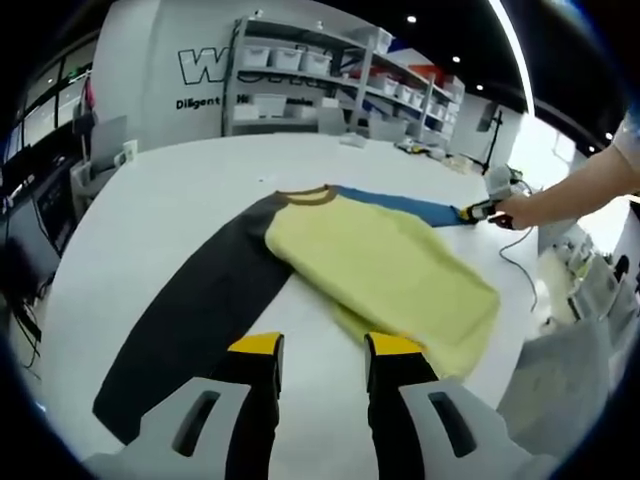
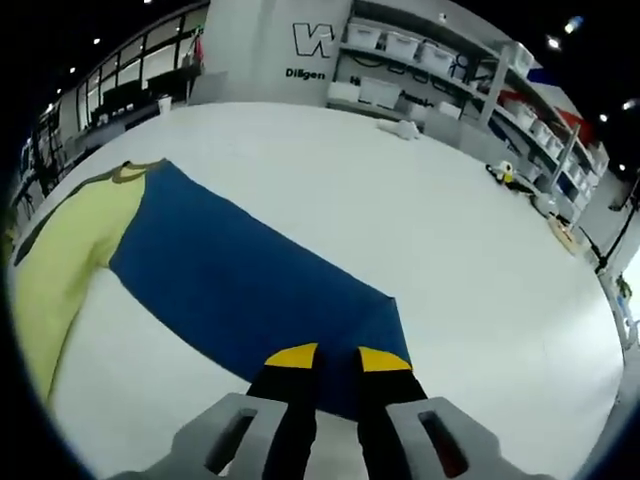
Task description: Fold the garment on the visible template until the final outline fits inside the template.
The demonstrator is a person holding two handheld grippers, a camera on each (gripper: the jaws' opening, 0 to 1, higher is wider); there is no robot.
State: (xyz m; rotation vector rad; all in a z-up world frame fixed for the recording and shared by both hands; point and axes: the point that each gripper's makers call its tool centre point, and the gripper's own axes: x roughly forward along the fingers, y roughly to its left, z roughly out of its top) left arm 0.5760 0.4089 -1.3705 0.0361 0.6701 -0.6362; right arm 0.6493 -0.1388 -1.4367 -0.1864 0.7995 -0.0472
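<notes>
A long-sleeved garment lies on the white table (image 1: 180,200). Its yellow body (image 1: 385,265) is folded over, with a brown collar (image 1: 308,195) at the far end. A dark grey sleeve (image 1: 195,315) stretches toward me on the left. My left gripper (image 1: 325,348) hovers open just short of the yellow hem, with nothing between its jaws. The blue sleeve (image 2: 235,275) lies flat and spread out. My right gripper (image 2: 338,360) stands over its cuff end with the jaws a little apart and blue cloth showing between them. A person's hand holds that right gripper (image 1: 478,211) at the blue sleeve's tip (image 1: 400,205).
Metal shelves with white bins (image 1: 300,75) line the far wall. Small items (image 2: 405,128) sit at the table's far edge. A cable (image 1: 515,265) trails over the table's right side. Bare white tabletop (image 2: 450,230) lies beyond the blue sleeve.
</notes>
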